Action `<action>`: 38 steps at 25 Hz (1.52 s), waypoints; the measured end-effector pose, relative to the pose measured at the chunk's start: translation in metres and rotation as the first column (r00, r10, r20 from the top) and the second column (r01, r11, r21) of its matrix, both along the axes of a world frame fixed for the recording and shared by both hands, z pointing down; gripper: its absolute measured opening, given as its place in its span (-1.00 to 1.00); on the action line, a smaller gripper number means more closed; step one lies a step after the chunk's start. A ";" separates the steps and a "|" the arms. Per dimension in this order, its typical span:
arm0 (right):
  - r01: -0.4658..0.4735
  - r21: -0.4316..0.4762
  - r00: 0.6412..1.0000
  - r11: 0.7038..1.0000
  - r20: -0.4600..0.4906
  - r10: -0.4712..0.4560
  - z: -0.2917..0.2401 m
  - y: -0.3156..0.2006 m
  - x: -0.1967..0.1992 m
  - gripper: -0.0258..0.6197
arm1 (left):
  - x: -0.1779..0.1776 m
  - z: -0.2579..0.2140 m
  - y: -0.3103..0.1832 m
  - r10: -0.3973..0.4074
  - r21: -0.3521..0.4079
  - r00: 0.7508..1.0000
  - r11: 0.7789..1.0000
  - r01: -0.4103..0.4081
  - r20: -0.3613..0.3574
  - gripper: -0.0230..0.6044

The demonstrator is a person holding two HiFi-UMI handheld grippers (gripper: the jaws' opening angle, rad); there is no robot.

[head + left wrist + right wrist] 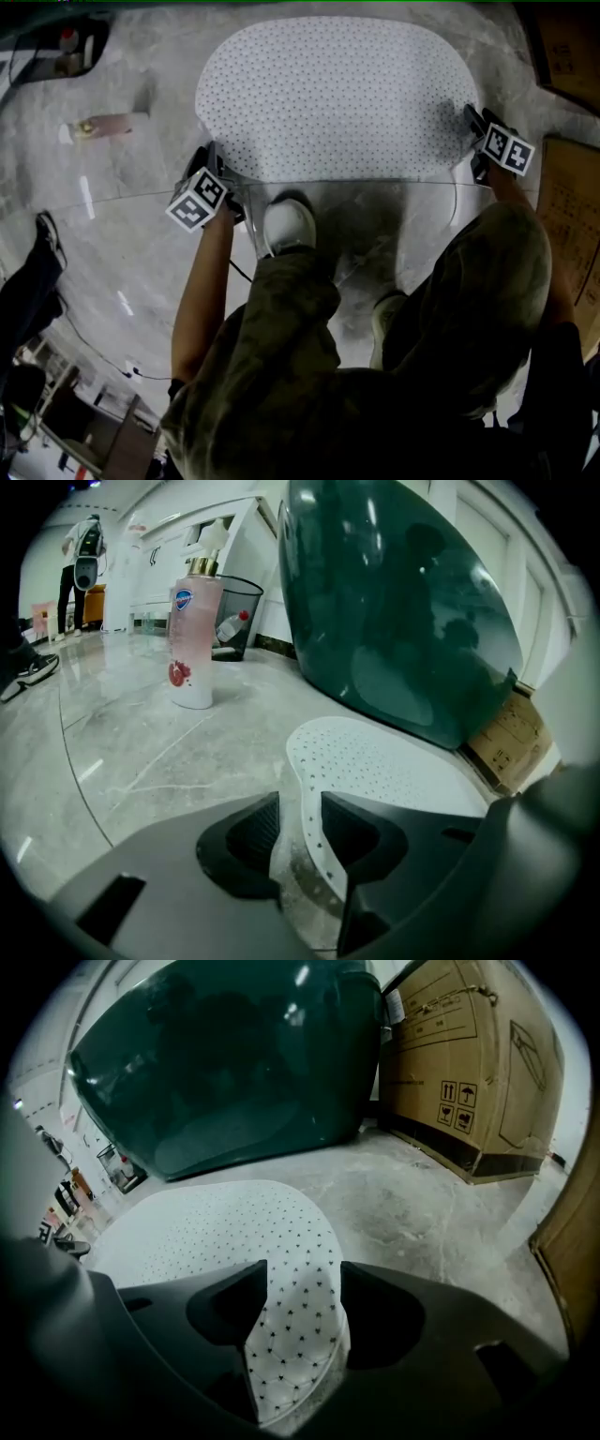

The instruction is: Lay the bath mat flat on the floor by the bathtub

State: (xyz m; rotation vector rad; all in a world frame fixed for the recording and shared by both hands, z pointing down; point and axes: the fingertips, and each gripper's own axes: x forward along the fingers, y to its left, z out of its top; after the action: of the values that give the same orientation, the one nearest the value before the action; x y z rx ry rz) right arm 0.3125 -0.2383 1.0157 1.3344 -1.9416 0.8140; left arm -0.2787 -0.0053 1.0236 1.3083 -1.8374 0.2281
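My left claw [300,806] and right claw [302,1274] both stand apart, each with a raised near corner of the mat [333,94] loose between its jaws. The mat lies on the floor [122,272] beside the tub [394,602].

mat [337,94]: white, oval, dotted all over with small dark holes. lies spread on grey floor [122,187] ahead of you, far long edge just beside dark green tub [403,602]. most of it flat. two corners on your side curl up off floor: left one stands on edge, right one folds into hump.
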 end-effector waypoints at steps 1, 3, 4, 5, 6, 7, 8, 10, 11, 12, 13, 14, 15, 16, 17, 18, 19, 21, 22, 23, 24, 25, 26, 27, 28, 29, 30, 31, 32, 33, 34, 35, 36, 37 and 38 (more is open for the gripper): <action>0.011 -0.006 1.000 1.000 0.001 -0.011 0.000 0.003 -0.001 -0.15 | 0.000 0.004 0.001 0.008 -0.017 1.000 1.000 -0.008 -0.002 -0.44; 0.031 -0.016 1.000 0.999 0.004 -0.031 0.002 0.008 -0.004 -0.15 | 0.004 0.010 -0.001 0.031 -0.036 0.999 0.999 -0.031 -0.021 -0.48; 0.041 -0.021 0.999 0.999 0.008 -0.040 0.003 0.010 -0.007 -0.15 | 0.006 0.010 -0.004 0.039 -0.033 0.999 0.999 -0.040 -0.033 -0.49; 0.051 -0.025 0.999 0.998 0.013 -0.051 0.004 0.013 -0.011 -0.15 | 0.009 0.008 -0.007 0.046 -0.024 0.998 0.999 -0.047 -0.042 -0.49; 0.062 -0.029 0.998 0.998 0.018 -0.062 0.006 0.015 -0.015 -0.15 | 0.011 0.004 -0.011 0.050 -0.008 0.998 0.999 -0.051 -0.048 -0.50; 0.074 -0.032 0.997 0.997 0.024 -0.073 0.007 0.017 -0.020 -0.15 | 0.013 -0.001 -0.013 0.049 0.012 0.997 0.999 -0.049 -0.052 -0.50; 0.086 -0.033 0.996 0.996 0.028 -0.085 0.008 0.019 -0.024 -0.15 | 0.015 -0.006 -0.015 0.042 0.035 0.998 0.999 -0.040 -0.056 -0.51; 0.112 -0.032 0.993 0.993 0.029 -0.111 0.008 0.021 -0.032 -0.15 | 0.014 -0.016 -0.015 0.014 0.075 0.999 0.997 -0.010 -0.052 -0.51; 0.121 -0.030 0.992 0.992 0.027 -0.121 0.007 0.021 -0.034 -0.15 | 0.013 -0.020 -0.014 0.002 0.088 0.999 0.996 0.001 -0.039 -0.51; 0.126 -0.028 0.992 0.992 0.026 -0.126 0.007 0.021 -0.035 -0.15 | 0.011 -0.023 -0.012 -0.003 0.094 1.000 0.996 0.005 -0.021 -0.50; 0.127 -0.027 0.992 0.991 0.026 -0.127 0.006 0.021 -0.036 -0.15 | 0.010 -0.025 -0.011 -0.001 0.092 1.000 0.996 0.001 -0.001 -0.51; 0.126 -0.027 0.992 0.992 0.029 -0.125 0.004 0.021 -0.037 -0.15 | 0.010 -0.024 -0.010 0.004 0.085 1.000 0.996 -0.005 0.012 -0.51; 0.124 -0.027 0.992 0.992 0.032 -0.123 0.001 0.021 -0.038 -0.15 | 0.012 -0.021 -0.008 0.012 0.076 1.000 0.997 -0.013 0.014 -0.51; 0.123 -0.027 0.992 0.992 0.036 -0.122 -0.001 0.021 -0.039 -0.15 | 0.014 -0.017 -0.007 0.022 0.065 1.000 0.998 -0.023 0.006 -0.51; 0.122 -0.026 0.992 0.992 0.038 -0.121 -0.002 0.022 -0.039 -0.15 | 0.018 -0.011 -0.007 0.039 0.052 0.999 0.998 -0.039 -0.009 -0.51; 0.120 -0.027 0.992 0.992 0.040 -0.119 -0.002 0.023 -0.038 -0.15 | 0.022 -0.003 -0.006 0.064 0.034 0.998 0.997 -0.063 -0.026 -0.51; 0.119 -0.029 0.992 0.992 0.042 -0.118 -0.002 0.025 -0.038 -0.15 | 0.026 0.005 -0.005 0.090 0.012 0.995 0.996 -0.090 -0.045 -0.51; 0.114 -0.033 0.992 0.993 0.052 -0.112 -0.001 0.028 -0.039 -0.16 | 0.030 0.016 -0.003 0.131 -0.030 0.989 0.991 -0.133 -0.063 -0.53; 0.106 -0.038 0.993 0.994 0.063 -0.104 0.000 0.029 -0.039 -0.18 | 0.030 0.018 -0.003 0.145 -0.047 0.988 0.988 -0.148 -0.062 -0.53; 0.098 -0.043 0.993 0.994 0.076 -0.094 0.000 0.030 -0.039 -0.22 | 0.030 0.018 -0.003 0.154 -0.059 0.986 0.986 -0.157 -0.061 -0.54; 0.091 -0.046 0.993 0.995 0.086 -0.086 0.000 0.031 -0.039 -0.24 | 0.029 0.018 -0.003 0.154 -0.066 0.986 0.985 -0.158 -0.063 -0.54; 0.087 -0.047 0.992 0.995 0.092 -0.082 0.000 0.031 -0.040 -0.25 | 0.029 0.016 -0.002 0.146 -0.064 0.987 0.987 -0.150 -0.067 -0.54; 0.085 -0.045 0.992 0.995 0.096 -0.080 0.000 0.031 -0.041 -0.25 | 0.028 0.013 -0.002 0.135 -0.056 0.989 0.989 -0.138 -0.067 -0.54; 0.080 -0.041 0.992 0.996 0.099 -0.075 0.001 0.031 -0.040 -0.26 | 0.028 0.009 -0.002 0.128 -0.043 0.990 0.990 -0.131 -0.062 -0.54; 0.069 -0.035 0.992 0.997 0.105 -0.065 0.002 0.031 -0.039 -0.26 | 0.030 0.005 -0.004 0.131 -0.031 0.990 0.991 -0.133 -0.053 -0.54; 0.052 -0.028 0.992 0.998 0.115 -0.048 0.004 0.031 -0.037 -0.26 | 0.032 0.001 -0.005 0.142 -0.023 0.989 0.989 -0.143 -0.041 -0.54; 0.031 -0.022 0.991 0.999 0.129 -0.028 0.005 0.032 -0.036 -0.28 | 0.035 -0.001 -0.007 0.157 -0.017 0.987 0.987 -0.158 -0.033 -0.54; 0.013 -0.016 0.989 1.000 0.147 -0.011 0.005 0.033 -0.037 -0.30 | 0.040 -0.002 -0.009 0.176 -0.012 0.984 0.984 -0.176 -0.033 -0.56; 0.000 -0.011 0.986 1.000 0.166 0.002 0.005 0.034 -0.040 -0.33 | 0.046 -0.003 -0.012 0.199 -0.008 0.979 0.980 -0.200 -0.042 -0.57; -0.005 -0.007 0.983 1.000 0.184 0.006 0.005 0.034 -0.045 -0.37 | 0.053 -0.003 -0.015 0.229 -0.004 0.972 0.973 -0.230 -0.057 -0.59; -0.005 -0.005 0.980 1.000 0.197 0.005 0.006 0.035 -0.050 -0.43 | 0.059 -0.003 -0.018 0.260 0.001 0.963 0.965 -0.261 -0.071 -0.61; 0.000 -0.003 0.979 1.000 0.204 0.001 0.007 0.036 -0.054 -0.51 | 0.064 -0.004 -0.021 0.288 0.010 0.954 0.958 -0.288 -0.081 -0.68; 0.004 0.000 0.979 1.000 0.204 -0.004 0.009 0.038 -0.055 -0.58 | 0.068 -0.006 -0.025 0.311 0.025 0.946 0.951 -0.310 -0.091 -0.77; 0.008 0.003 0.980 1.000 0.201 -0.009 0.009 0.041 -0.055 -0.67 | 0.071 -0.008 -0.029 0.328 0.043 0.939 0.945 -0.325 -0.101 -0.81; 0.012 0.007 0.980 1.000 0.199 -0.013 0.009 0.043 -0.053 -0.78 | 0.073 -0.009 -0.033 0.339 0.060 0.934 0.940 -0.334 -0.110 -0.83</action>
State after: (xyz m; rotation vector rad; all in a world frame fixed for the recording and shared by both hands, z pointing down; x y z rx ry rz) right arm 0.2590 -0.1951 1.0249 1.2843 -2.1052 0.9686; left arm -0.2059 -0.0386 1.0146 1.6285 -1.5170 0.2896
